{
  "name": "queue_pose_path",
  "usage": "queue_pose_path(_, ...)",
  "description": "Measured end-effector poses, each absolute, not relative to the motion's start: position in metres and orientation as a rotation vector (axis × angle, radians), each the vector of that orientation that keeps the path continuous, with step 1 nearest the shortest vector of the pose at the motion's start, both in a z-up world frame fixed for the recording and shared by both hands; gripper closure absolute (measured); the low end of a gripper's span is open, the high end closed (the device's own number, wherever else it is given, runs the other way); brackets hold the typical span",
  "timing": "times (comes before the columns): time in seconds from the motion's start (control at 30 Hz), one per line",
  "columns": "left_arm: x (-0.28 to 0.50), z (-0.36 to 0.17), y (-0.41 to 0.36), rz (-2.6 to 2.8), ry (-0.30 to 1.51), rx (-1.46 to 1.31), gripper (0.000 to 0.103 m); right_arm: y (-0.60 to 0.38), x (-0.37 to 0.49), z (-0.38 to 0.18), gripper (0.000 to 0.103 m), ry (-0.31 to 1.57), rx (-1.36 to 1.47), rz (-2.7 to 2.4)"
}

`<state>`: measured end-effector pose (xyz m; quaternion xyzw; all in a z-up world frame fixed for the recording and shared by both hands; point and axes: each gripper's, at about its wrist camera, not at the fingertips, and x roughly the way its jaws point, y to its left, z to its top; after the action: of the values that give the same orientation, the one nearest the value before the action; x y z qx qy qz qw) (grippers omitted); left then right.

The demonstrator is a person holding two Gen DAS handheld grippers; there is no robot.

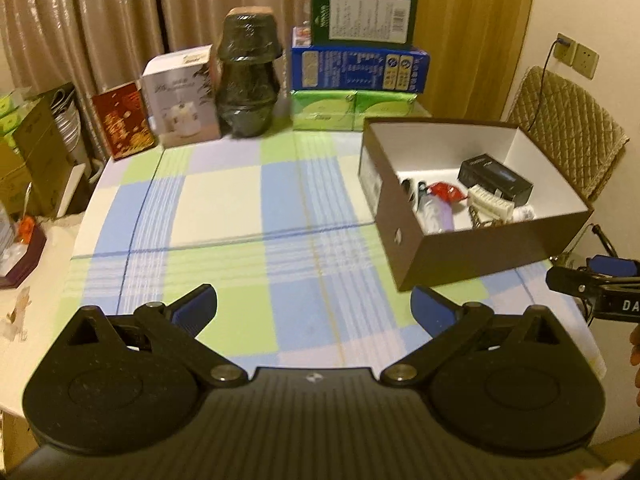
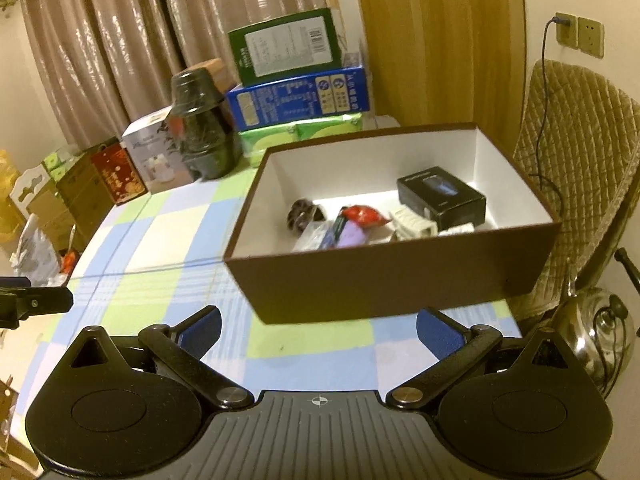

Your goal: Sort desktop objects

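A brown cardboard box [image 1: 424,248] with a white inside stands on the checked tablecloth at the right; it also shows in the right wrist view [image 2: 380,280]. Inside lie a small black box [image 2: 442,196], a red wrapped item [image 2: 362,215], a white plug-like piece [image 2: 412,222], a dark clip [image 2: 302,212] and a pale purple packet [image 2: 348,236]. My left gripper [image 1: 314,310] is open and empty over the cloth, left of the box. My right gripper [image 2: 318,334] is open and empty just in front of the box's near wall.
Along the table's back stand a red carton [image 1: 124,126], a white carton [image 1: 182,98], a dark wrapped jar [image 1: 248,76] and stacked green and blue boxes [image 1: 358,68]. A padded chair [image 2: 576,168] and a metal kettle [image 2: 596,340] are at the right.
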<state>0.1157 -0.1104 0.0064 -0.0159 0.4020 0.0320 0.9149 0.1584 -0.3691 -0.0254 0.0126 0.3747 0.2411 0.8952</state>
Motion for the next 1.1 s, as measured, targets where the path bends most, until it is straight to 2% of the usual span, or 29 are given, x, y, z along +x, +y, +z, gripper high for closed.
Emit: queue_pose_path(1.1, 0.031, -0.016, -0.076, 0.121, 0.904, -0.022, 0.001, -0.326, 0.084, -0.053, 0.002, 0.861, -0.061, 0.581)
